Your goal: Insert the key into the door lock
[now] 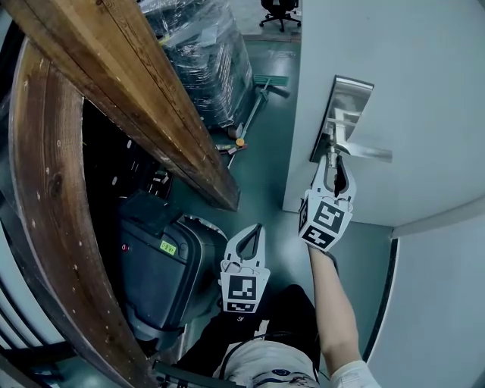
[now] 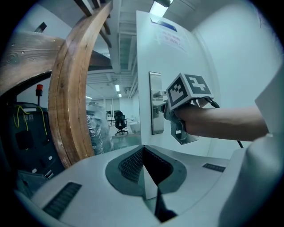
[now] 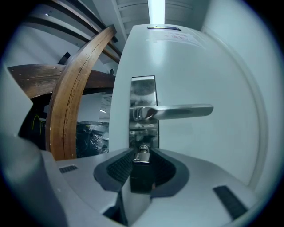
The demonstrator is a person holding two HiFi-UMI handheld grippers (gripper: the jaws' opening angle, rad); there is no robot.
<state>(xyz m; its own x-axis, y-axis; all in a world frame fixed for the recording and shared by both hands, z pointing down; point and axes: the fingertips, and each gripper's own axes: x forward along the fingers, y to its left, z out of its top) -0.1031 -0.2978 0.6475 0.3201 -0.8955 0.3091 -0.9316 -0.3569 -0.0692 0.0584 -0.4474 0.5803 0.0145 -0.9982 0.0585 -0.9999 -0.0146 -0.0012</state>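
The white door (image 1: 424, 83) carries a steel lock plate (image 1: 342, 114) with a lever handle (image 1: 364, 151). My right gripper (image 1: 333, 165) points level at the plate just below the handle, shut on a key (image 3: 141, 159) with a black head and a metal front. In the right gripper view the key's metal end sits against the lower plate (image 3: 143, 95); the keyhole is hidden behind it. My left gripper (image 1: 250, 236) hangs lower and nearer to me, jaws together with nothing between them, aimed at the door's edge. It sees the right gripper (image 2: 165, 104) at the lock plate (image 2: 156, 104).
A curved wooden beam (image 1: 45, 197) and a straight one (image 1: 144, 91) stand left of the door. Below them is a dark case (image 1: 163, 265). A wrapped pallet (image 1: 212, 61), a mop (image 1: 254, 106) and an office chair (image 1: 279, 11) are on the green floor beyond.
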